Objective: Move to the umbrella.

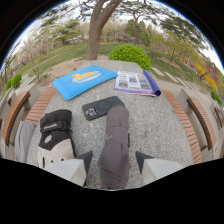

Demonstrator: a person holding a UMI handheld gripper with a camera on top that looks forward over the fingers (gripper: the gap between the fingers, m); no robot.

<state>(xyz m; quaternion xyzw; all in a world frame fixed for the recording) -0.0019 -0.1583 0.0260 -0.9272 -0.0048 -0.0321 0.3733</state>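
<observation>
Matt grey cloth umbrella (115,147), speckled stone table (150,122)

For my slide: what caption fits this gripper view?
Open gripper straddles a folded grey umbrella on a stone table.

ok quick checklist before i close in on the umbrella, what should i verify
1. Target found: folded grey umbrella lies on the stone table, running from the fingers toward the phone: ok.
2. Tool lined up: umbrella sits between the two fingers: ok.
3. Fingers open enough: gaps show on both sides of the umbrella: ok.
4. Neighbours clear: black and white gloves lie close beside one finger, could be brushed: not ok.
5. Phone at the umbrella's far tip, touching or apart: cannot tell.
6. Blue folder and open booklet lie well beyond: ok.
</observation>
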